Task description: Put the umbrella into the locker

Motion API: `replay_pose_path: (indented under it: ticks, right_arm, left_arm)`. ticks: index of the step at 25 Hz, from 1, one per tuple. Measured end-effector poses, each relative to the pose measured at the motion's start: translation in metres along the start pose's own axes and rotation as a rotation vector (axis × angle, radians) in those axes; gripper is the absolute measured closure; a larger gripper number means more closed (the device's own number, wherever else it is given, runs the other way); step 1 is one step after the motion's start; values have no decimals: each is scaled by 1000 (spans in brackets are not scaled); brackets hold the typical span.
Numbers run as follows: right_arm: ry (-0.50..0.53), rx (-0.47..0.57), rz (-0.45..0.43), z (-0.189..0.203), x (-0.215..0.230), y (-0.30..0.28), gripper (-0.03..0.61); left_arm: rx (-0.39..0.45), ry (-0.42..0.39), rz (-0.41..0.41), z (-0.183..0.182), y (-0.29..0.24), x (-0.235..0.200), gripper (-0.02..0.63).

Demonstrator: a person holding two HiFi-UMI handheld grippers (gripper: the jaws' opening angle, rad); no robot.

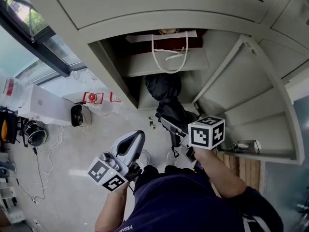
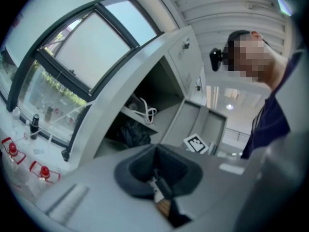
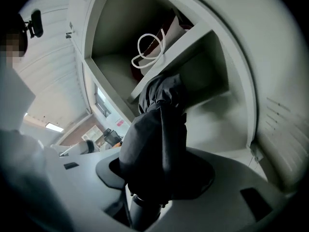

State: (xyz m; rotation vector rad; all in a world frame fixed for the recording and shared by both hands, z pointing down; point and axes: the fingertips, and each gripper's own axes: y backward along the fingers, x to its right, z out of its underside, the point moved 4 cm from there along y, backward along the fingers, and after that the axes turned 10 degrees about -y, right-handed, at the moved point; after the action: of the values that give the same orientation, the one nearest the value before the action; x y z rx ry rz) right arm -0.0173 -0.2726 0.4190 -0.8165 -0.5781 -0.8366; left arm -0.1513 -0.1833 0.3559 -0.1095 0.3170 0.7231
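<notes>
Pale floor (image 1: 72, 149) underfoot, a window (image 1: 29, 30) off to the left, and a grey locker (image 1: 115, 74) dead ahead with its door (image 1: 251, 105) swung out to the right.

Nearest in, the left gripper (image 2: 159, 187) hangs low by the person's body with nothing in it. How wide its jaws stand, I can't tell from its own view.

The right gripper (image 3: 147, 197) is the busy one, its jaws clamped around the lower end of the folded black umbrella (image 1: 165, 98). The bunched fabric rises straight out of that grip.

Further on, the umbrella's far end sits at the mouth of the lower compartment, just under the front edge of the shelf (image 1: 145, 64). Above, on that shelf, rests a bag (image 1: 190, 42) with white cord handles.

So it looks about halfway home: door open and umbrella carried up to the opening, but not yet let go. By my read, what's left is pushing it deeper, releasing and backing out.

Writing? Only black-and-white square markers on the gripper cubes. Print on the person's dark top is too small to read.
</notes>
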Motion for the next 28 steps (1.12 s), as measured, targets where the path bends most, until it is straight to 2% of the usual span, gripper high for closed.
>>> replay_pose_path:
  ticks: [5,9,16,21,28]
  right_arm:
    - [107,-1,124,-29,11,-29,373]
    - [237,-20,259,-53,21,-49,373]
    - [572,-51,500,-92,34,-87,373]
    - [796,-60,649,-105,46,-110,373]
    - [1128,-45,809,-117,60,-139,373]
  left_arm:
    - [-16,23,53,-1,7,-19,612]
    - [-31,26,115,-5,12,-33,612]
    - [-46,34,155,-9,26,-58,612]
    - [-71,39,161,-6,34,-66,612]
    - [-117,38,150,1,44,-68,612]
